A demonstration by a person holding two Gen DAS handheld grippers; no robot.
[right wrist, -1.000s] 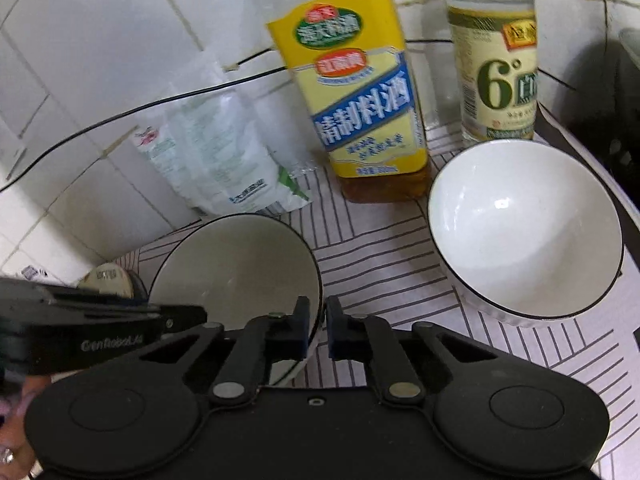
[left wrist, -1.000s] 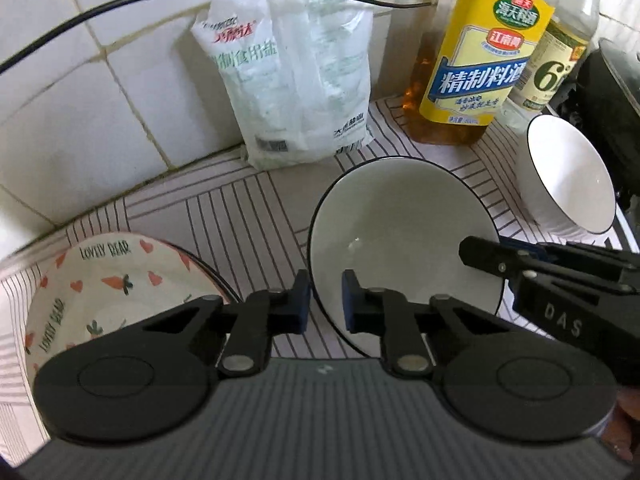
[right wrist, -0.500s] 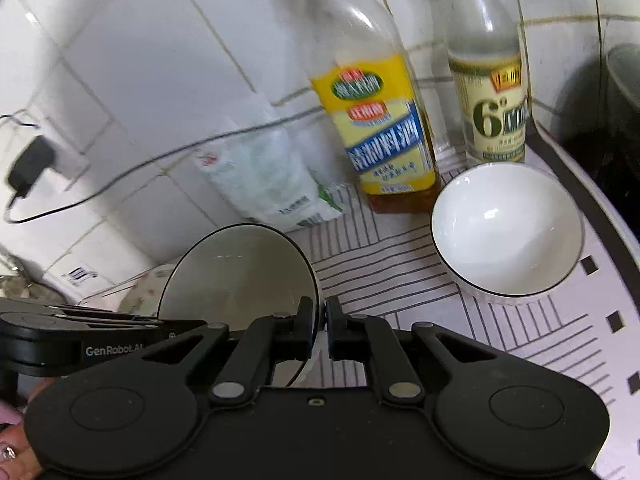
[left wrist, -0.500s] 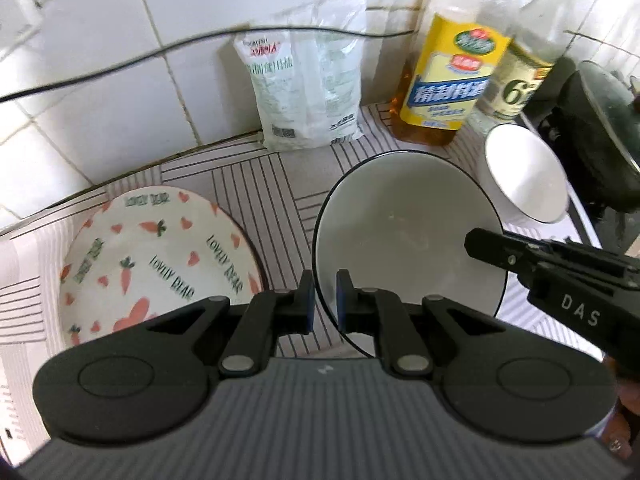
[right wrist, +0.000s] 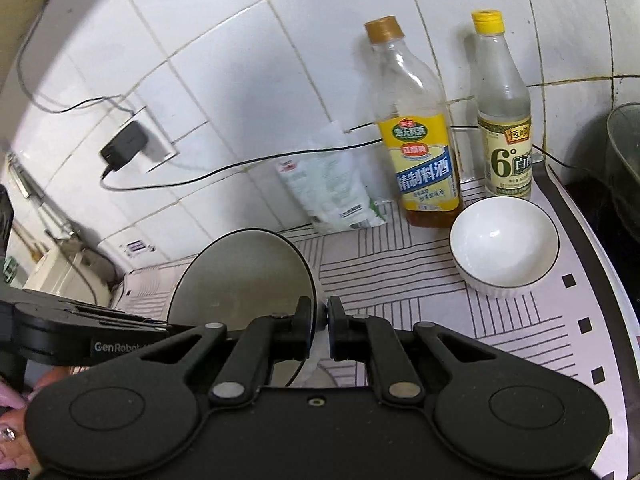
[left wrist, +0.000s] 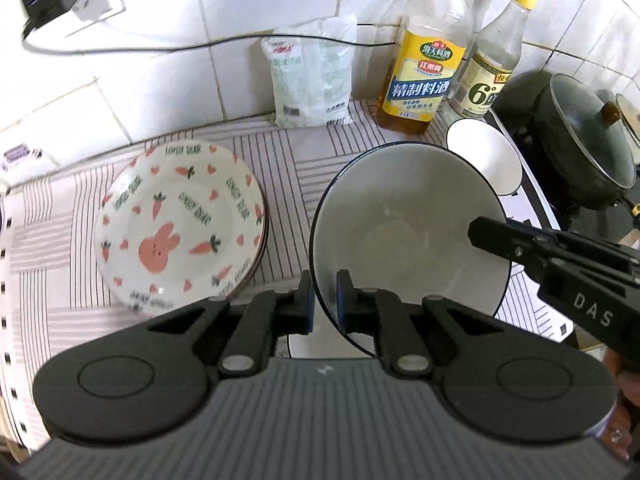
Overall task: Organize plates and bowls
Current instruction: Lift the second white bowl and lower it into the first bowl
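Note:
Both grippers hold one large white bowl with a black rim (left wrist: 404, 236), lifted above the counter. My left gripper (left wrist: 323, 300) is shut on its near-left rim. My right gripper (right wrist: 319, 322) is shut on its right rim; the bowl shows there too (right wrist: 240, 276). A carrot-and-rabbit plate (left wrist: 180, 220) lies on a stack at the left. A small white bowl (right wrist: 504, 244) stands on the striped mat near the bottles, also in the left wrist view (left wrist: 484, 156). Another white dish edge (left wrist: 316, 344) shows under the lifted bowl.
A yellow-label cooking wine bottle (left wrist: 424, 68), a vinegar bottle (left wrist: 490, 64) and a salt bag (left wrist: 312, 76) stand against the tiled wall. A black lidded pot (left wrist: 576, 140) sits at the right. A charger (right wrist: 124, 146) and cable hang on the wall.
Both grippers have risen and pulled back with the large bowl, lifting it off the mat. The carrot plate and more of the wall have come into view.

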